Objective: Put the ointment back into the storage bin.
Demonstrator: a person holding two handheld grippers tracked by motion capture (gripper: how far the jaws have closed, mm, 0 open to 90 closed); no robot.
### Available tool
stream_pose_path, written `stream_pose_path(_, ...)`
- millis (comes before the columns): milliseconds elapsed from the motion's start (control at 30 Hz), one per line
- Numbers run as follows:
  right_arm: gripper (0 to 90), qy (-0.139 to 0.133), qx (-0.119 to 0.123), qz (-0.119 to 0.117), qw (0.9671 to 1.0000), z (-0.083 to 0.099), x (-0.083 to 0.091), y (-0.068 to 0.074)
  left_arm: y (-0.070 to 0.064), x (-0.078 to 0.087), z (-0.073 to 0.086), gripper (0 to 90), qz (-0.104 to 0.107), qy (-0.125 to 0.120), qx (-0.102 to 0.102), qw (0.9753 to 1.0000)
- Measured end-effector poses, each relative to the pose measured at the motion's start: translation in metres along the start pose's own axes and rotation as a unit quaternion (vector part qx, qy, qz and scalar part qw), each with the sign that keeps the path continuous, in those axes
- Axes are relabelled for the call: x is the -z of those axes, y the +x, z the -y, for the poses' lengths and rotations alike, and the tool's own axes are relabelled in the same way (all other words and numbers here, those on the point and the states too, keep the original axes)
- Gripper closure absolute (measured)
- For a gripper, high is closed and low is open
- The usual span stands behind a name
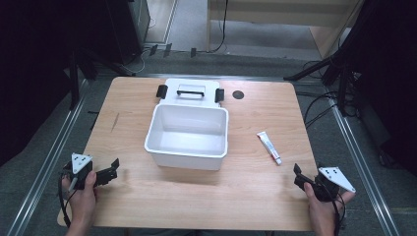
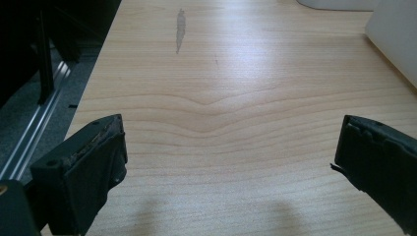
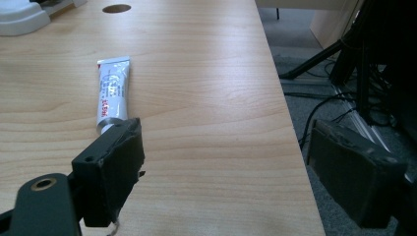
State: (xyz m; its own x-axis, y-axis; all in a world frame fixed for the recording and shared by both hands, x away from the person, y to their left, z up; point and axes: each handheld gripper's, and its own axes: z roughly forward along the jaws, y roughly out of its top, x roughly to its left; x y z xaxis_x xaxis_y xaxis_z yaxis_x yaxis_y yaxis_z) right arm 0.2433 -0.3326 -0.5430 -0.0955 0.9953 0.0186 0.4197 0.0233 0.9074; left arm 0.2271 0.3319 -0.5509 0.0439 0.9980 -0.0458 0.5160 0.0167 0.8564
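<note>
A white open box (image 1: 188, 136) stands in the middle of the wooden table (image 1: 147, 196), its lid (image 1: 191, 93) with a black handle and two black latches lying flat behind it. A small white tube (image 1: 269, 147) lies right of the box; in the right gripper view the tube (image 3: 112, 92) lies just beyond the left jaw. My left gripper (image 1: 116, 168) rests open near the table's front left corner, over bare wood (image 2: 231, 142). My right gripper (image 1: 300, 176) is open at the front right edge (image 3: 226, 157), nothing between its jaws.
A round cable hole (image 1: 238, 95) sits in the table behind the tube. Black stands (image 1: 339, 69) and cables (image 1: 319, 105) crowd the floor at the right, and a metal rail (image 1: 44, 167) runs along the left side. A dark scuff (image 2: 180, 30) marks the wood ahead of my left gripper.
</note>
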Motion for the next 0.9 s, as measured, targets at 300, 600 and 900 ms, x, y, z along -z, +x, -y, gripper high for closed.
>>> stream_pose_path(300, 17.9, 0.023, -0.021, -0.014, 0.9994, -0.003, -0.002, -0.005, 0.001, -0.001, 0.0, 0.0, 0.002, 0.0, 0.002, 1.0)
stream_pose_path(600, 22.6, 0.068, 0.026, -0.075, 0.9945, -0.018, -0.005, 0.008, 0.0, 0.0, 0.0, 0.0, 0.002, -0.002, 0.003, 1.0)
stream_pose_path(900, 21.8, 0.22, 0.125, -0.086, 0.9636, -0.056, -0.026, 0.024, 0.001, -0.001, 0.0, 0.0, 0.004, 0.001, 0.002, 1.0)
